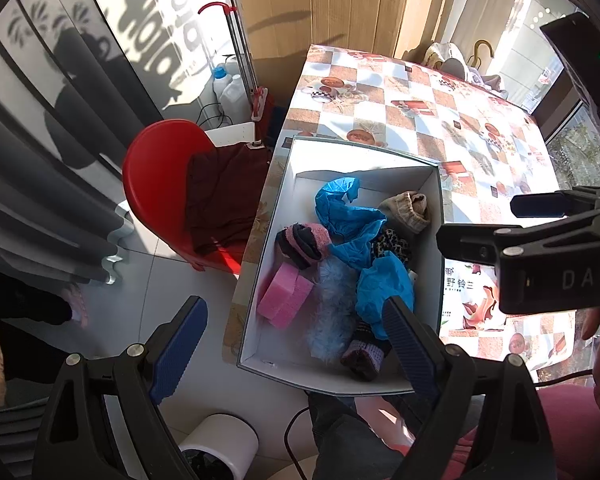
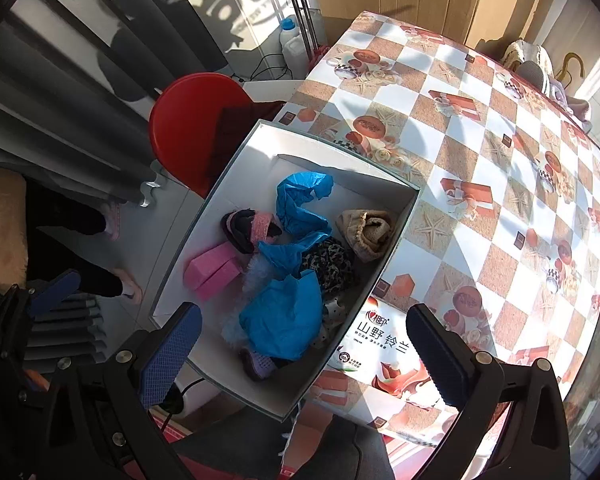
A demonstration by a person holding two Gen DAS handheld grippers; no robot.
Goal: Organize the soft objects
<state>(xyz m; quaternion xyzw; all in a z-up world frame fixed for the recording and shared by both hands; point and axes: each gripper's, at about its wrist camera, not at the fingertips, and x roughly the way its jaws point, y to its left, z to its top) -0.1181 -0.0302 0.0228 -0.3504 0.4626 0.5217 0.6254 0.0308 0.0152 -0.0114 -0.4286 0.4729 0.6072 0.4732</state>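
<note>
White box [image 1: 284, 216] of soft items on the tabletop [image 1: 419, 96], below the left gripper [image 1: 296, 344] and right gripper [image 2: 303, 344], both wide open and empty.

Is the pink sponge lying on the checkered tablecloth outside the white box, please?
No, the pink sponge lies inside the white box, against its left wall beside the other soft items.
</note>
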